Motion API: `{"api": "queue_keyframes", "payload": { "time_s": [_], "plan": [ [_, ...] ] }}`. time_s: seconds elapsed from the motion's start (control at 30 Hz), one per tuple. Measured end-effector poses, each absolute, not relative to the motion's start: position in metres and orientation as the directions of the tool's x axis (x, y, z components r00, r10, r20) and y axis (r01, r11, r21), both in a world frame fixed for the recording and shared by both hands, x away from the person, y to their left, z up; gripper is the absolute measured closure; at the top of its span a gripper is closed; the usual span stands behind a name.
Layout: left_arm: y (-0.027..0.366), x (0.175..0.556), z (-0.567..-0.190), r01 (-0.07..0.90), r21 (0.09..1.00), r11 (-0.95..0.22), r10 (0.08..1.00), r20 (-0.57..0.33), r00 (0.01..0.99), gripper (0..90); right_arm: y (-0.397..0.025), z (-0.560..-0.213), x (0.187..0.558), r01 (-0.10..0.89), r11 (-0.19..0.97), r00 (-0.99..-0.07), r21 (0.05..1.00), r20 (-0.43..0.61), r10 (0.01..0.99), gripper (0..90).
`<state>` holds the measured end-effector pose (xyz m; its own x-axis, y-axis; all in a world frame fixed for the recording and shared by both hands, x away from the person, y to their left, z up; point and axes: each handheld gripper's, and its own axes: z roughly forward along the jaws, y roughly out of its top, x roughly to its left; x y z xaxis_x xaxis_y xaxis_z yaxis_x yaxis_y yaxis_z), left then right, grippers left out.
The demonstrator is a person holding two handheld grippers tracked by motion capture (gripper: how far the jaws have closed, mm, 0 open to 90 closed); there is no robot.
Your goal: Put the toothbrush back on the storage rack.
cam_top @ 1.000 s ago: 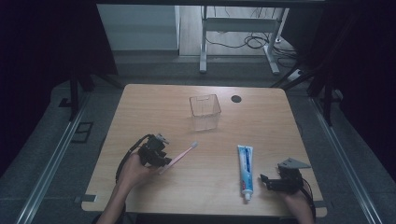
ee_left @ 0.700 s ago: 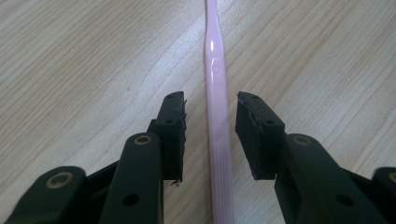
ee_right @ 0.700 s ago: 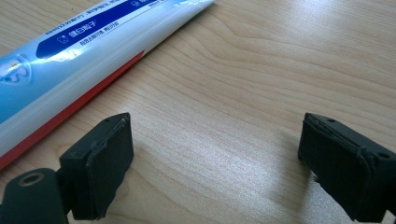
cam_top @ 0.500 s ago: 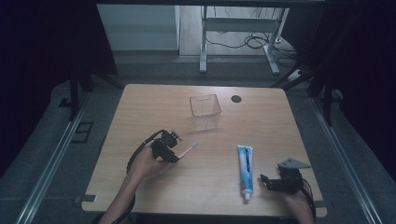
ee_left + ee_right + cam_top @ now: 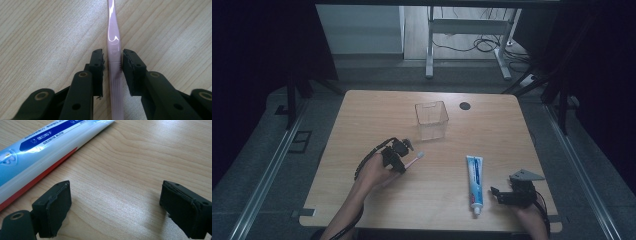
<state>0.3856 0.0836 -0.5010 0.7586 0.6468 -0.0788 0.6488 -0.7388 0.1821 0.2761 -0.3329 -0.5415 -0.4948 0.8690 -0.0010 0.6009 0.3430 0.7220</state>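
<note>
The left gripper sits on the left half of the table, its jaws closed around the handle of a pink toothbrush. In the left gripper view the pads press the toothbrush from both sides, and the handle runs straight out between them over the wood. From above, the brush head points right and slightly away from the person, toward the middle of the table, its tip free.

A clear box stands upright beyond the brush, near the table's centre and well apart from every edge. A small black disc lies to its right, close to the far edge.

A toothpaste tube lies on the right half, cap end toward the near edge. The right gripper rests just right of it, close to the near right corner, jaws wide apart with nothing between them. In the right gripper view the tube lies beside the left pad, with bare wood between the pads.

Open wood lies between brush and tube, along the far left, and between box and right edge
</note>
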Motion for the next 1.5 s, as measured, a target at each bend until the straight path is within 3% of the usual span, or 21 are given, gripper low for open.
{"api": "queue_keyframes", "payload": {
  "time_s": [0.23,0.6,1.1,1.5],
  "plan": [
    [0.081,0.389,-0.501,0.668,0.161,-0.726,0.666,-0.073,0.742,77.5,-0.333,-0.542,0.276,0.601,0.343,-0.495,0.722,-0.001,0.869,10.1],
    [0.081,0.390,-0.501,0.668,0.162,-0.727,0.666,-0.074,0.743,78.8,-0.333,-0.542,0.276,0.600,0.345,-0.497,0.722,-0.001,0.868,10.1],
    [0.088,0.390,-0.479,0.664,0.292,-0.688,0.662,-0.123,0.740,78.8,-0.333,-0.542,0.276,0.600,0.345,-0.497,0.722,-0.002,0.868,10.1],
    [0.085,0.388,-0.462,0.624,0.390,-0.677,0.645,-0.094,0.759,78.8,-0.333,-0.542,0.276,0.600,0.344,-0.497,0.722,-0.001,0.868,10.1]
  ]
}}
